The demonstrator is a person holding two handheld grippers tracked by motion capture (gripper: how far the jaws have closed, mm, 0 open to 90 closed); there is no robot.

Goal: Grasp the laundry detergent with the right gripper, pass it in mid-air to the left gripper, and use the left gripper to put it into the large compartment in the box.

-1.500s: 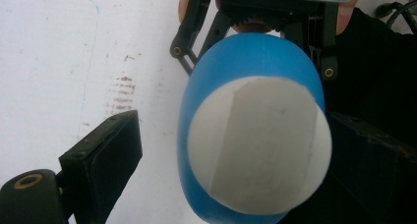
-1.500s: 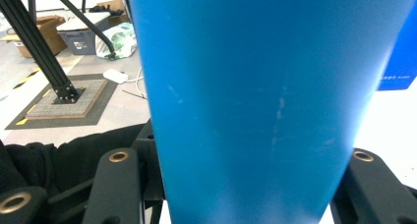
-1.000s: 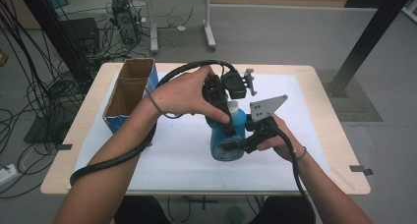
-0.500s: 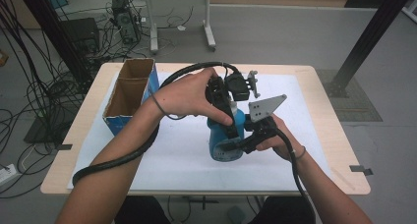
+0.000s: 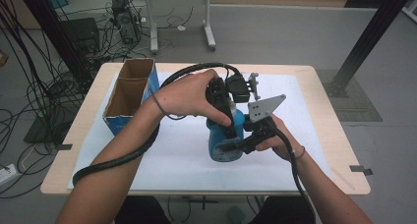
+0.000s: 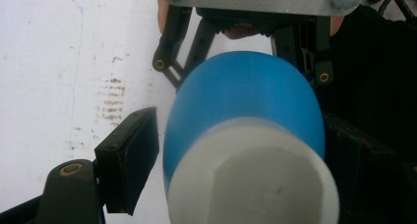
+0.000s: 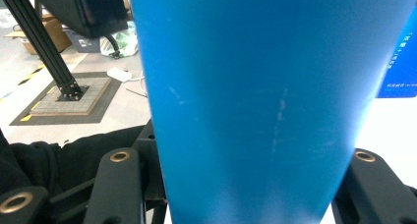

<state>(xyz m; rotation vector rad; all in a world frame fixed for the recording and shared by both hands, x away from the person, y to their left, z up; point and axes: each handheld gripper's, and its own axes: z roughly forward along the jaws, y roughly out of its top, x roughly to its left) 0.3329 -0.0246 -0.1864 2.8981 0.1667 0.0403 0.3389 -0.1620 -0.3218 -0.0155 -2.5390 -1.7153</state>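
Blue bottle [image 5: 222, 140] with a white cap [image 6: 253, 177], upright near the middle of the white sheet [image 5: 167, 155] on the table [image 5: 319, 86], at about four o'clock from the open cardboard box [image 5: 129, 94] at the sheet's far-left corner. Right gripper [image 5: 235, 146] reaching in from three o'clock, clamped on the bottle's lower body, black jaws pressed against both flanks of the blue wall in the right gripper view [image 7: 275, 101]. Left gripper [image 5: 222, 111] coming down from twelve o'clock over the bottle's top, held in the left hand [image 5: 189, 94], jaws just now closing around the capped neck; in the left gripper view one black pad [image 6: 130, 160] at nine o'clock of the cap, still a slight gap from it, the opposite pad hidden behind the cap, so not yet a visible grip. Thick black cable [image 5: 118, 157] looping from the left gripper across the sheet toward seven o'clock
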